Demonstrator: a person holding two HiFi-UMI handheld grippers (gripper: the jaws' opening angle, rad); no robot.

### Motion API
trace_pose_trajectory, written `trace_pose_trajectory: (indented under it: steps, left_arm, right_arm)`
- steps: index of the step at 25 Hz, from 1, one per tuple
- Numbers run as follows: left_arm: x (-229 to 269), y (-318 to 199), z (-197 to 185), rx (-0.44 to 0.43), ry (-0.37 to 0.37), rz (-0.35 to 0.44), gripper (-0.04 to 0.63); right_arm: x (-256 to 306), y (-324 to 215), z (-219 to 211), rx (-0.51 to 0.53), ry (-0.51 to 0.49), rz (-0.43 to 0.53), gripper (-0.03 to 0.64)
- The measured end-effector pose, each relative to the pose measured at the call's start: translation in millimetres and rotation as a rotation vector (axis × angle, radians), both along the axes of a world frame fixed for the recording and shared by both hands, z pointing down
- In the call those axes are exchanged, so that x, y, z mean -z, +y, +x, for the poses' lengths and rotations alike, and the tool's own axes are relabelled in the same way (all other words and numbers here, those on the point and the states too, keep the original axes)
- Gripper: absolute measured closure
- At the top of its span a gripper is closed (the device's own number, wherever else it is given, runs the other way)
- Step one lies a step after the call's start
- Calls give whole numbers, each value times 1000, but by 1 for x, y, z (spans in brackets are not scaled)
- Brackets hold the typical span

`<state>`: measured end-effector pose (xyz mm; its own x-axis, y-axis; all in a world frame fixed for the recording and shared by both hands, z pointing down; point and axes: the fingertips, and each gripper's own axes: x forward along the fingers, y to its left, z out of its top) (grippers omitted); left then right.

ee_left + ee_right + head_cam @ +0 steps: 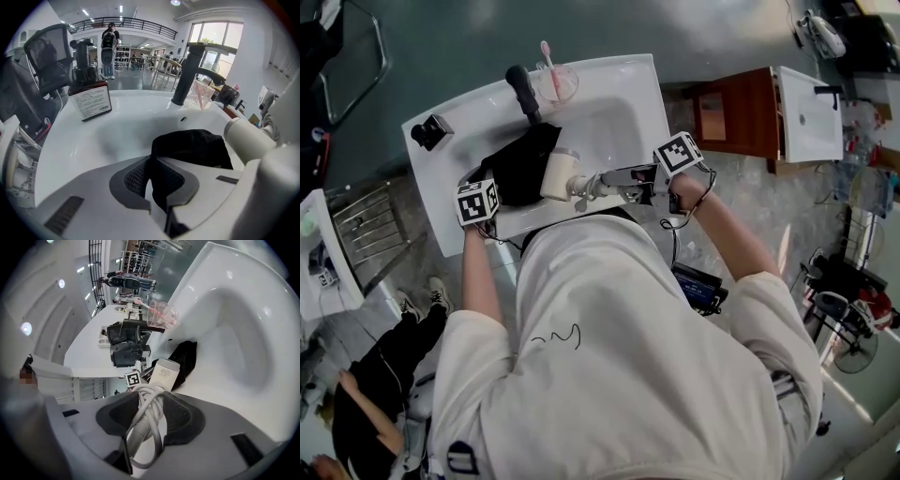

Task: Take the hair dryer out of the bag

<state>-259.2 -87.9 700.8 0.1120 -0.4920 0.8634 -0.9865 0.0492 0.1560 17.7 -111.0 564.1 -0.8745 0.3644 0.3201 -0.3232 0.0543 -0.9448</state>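
Head view, steeply down on a white sink (609, 103).

- Shows the black bag (522, 164) lying in the basin toward 7 o'clock, with the white hair dryer (556, 174) partly out of its mouth and pointing toward 3 o'clock.
- Shows the left gripper (492, 190) at 8 o'clock, jaws almost together and pinching bag fabric.
- Shows the right gripper (592, 185) at 4 o'clock, jaws partway apart and clamped on the dryer's bundled white cord (147, 423).
- Places a black faucet (525, 91) and a clear cup (556, 84) at 12 o'clock, and a pump bottle (431, 131) at 9 o'clock.
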Motion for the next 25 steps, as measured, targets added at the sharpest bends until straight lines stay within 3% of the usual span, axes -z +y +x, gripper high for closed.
trace_pose_trajectory:
  steps: [13,18,25]
  left_arm:
    - [21,32,-10,-55,-42,-3,558]
    - [23,29,-1,-86,-47,3,558]
    - [25,26,11,-84,-2,11,558]
  right_arm:
    - [-54,-32,41,-193,243,7,457]
    - [-64,-40,55,-276,278,8,457]
    - [-79,-56,63,-422,354,59,457]
